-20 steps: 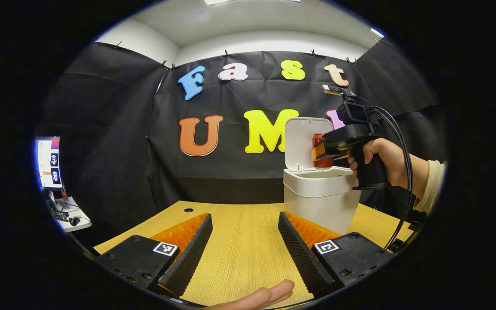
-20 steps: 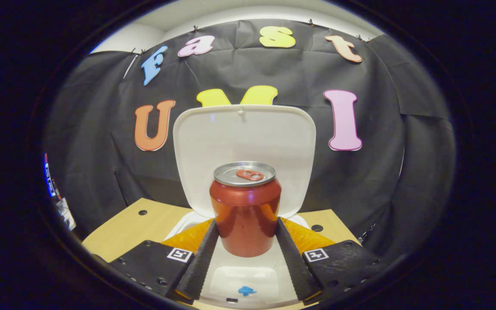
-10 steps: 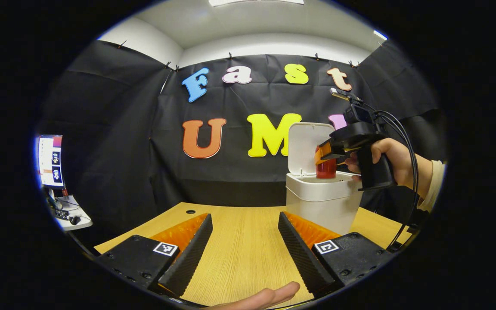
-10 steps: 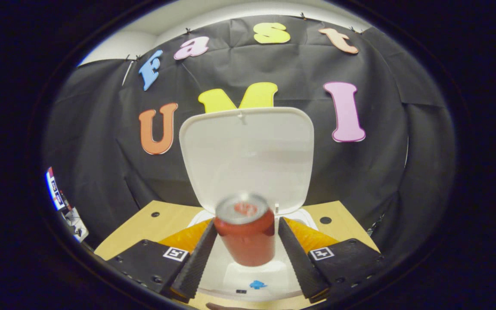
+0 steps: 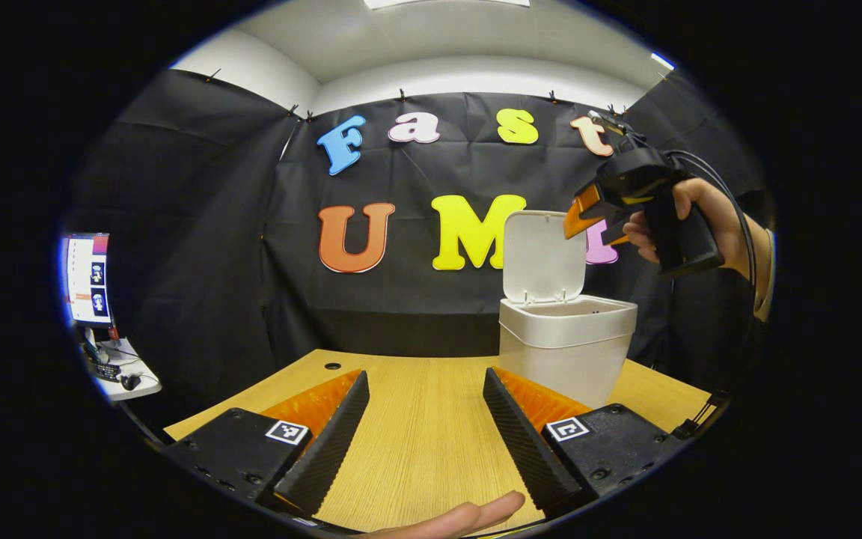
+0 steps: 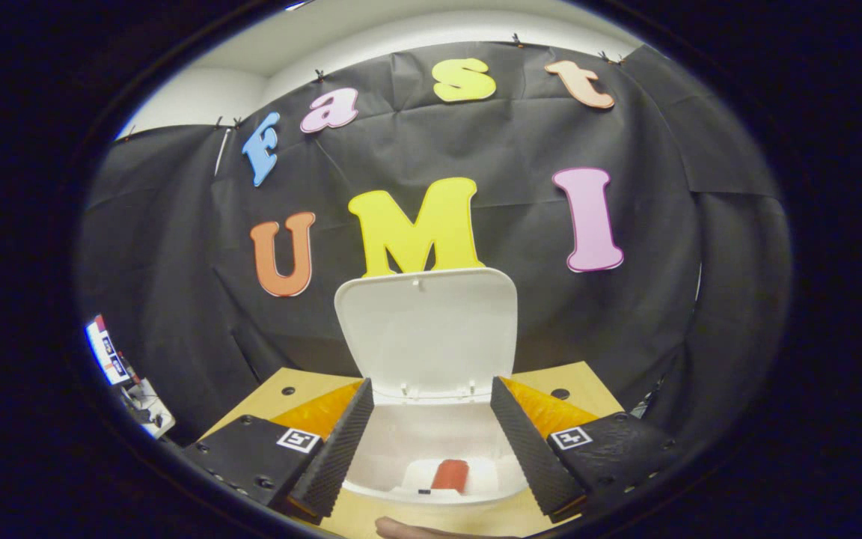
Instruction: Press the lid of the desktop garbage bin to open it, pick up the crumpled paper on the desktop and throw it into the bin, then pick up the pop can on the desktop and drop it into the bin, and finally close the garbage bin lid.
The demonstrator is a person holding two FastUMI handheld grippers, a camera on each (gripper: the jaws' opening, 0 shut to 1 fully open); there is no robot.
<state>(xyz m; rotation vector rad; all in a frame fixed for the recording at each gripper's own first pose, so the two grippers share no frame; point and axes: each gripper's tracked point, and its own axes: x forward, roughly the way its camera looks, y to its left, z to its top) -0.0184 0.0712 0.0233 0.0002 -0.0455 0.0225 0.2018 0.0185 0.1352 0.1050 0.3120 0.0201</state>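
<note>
Red pop can (image 6: pixel 451 474) inside open bin (image 6: pixel 431 449)

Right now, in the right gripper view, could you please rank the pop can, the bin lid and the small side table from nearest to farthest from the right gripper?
1. pop can: inside the bin, between the fingers.
2. bin lid: upright, straight ahead.
3. small side table: far left.

even ceiling light, sharp focus, strong fisheye bending at edges.
</note>
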